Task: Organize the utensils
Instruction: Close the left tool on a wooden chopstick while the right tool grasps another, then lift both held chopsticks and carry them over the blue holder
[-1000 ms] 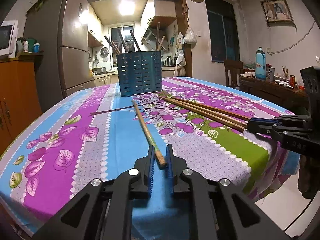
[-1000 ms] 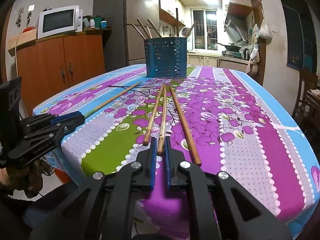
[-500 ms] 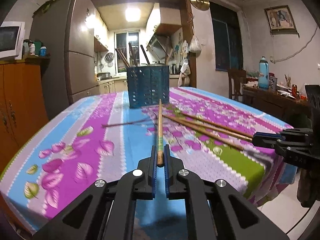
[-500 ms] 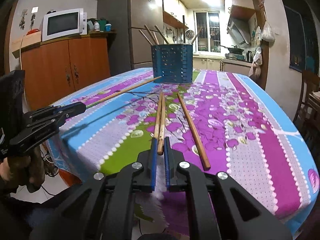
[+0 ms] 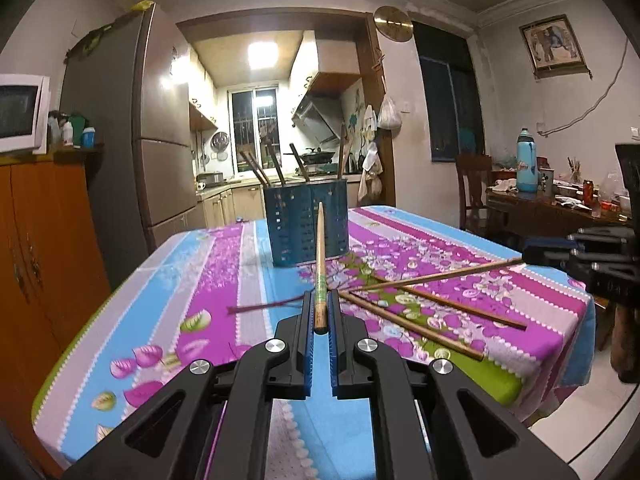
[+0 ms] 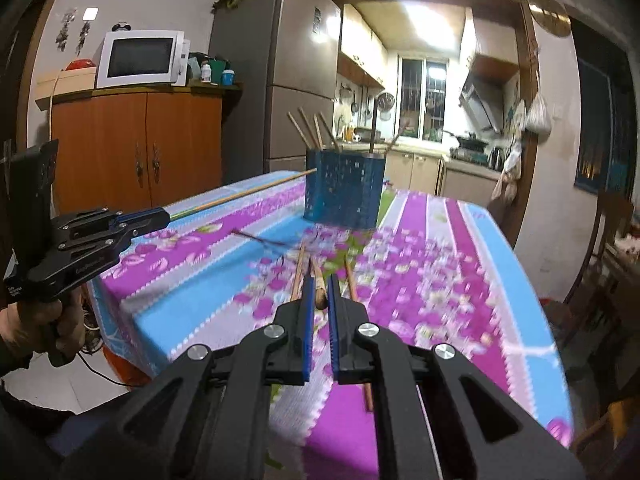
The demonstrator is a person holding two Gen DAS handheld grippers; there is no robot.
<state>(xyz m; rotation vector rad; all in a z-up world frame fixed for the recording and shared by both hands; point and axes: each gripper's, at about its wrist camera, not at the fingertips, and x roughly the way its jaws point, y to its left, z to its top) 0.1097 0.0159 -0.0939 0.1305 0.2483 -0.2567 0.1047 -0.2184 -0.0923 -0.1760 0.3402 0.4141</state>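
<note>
My left gripper (image 5: 319, 312) is shut on a wooden chopstick (image 5: 319, 264) and holds it lifted, its tip pointing at the blue perforated utensil holder (image 5: 306, 226). My right gripper (image 6: 319, 292) is shut on another chopstick (image 6: 318, 285), also raised off the cloth. In the left wrist view that chopstick (image 5: 440, 276) slants from the right gripper (image 5: 536, 250) down toward the table. Two chopsticks (image 5: 424, 332) lie on the floral tablecloth (image 5: 200, 280). The holder (image 6: 344, 188) has several chopsticks standing in it.
A thin dark stick (image 5: 264, 305) lies on the cloth left of centre. An orange cabinet (image 6: 140, 148) with a microwave (image 6: 140, 58) and a fridge (image 6: 276, 80) stand to the left. A chair (image 5: 474, 192) and a cluttered side table (image 5: 560, 208) stand to the right.
Both grippers have lifted their chopsticks off the cloth. The left one swung its chopstick to point at the holder. The right one rose and tilted, its view blurred.
</note>
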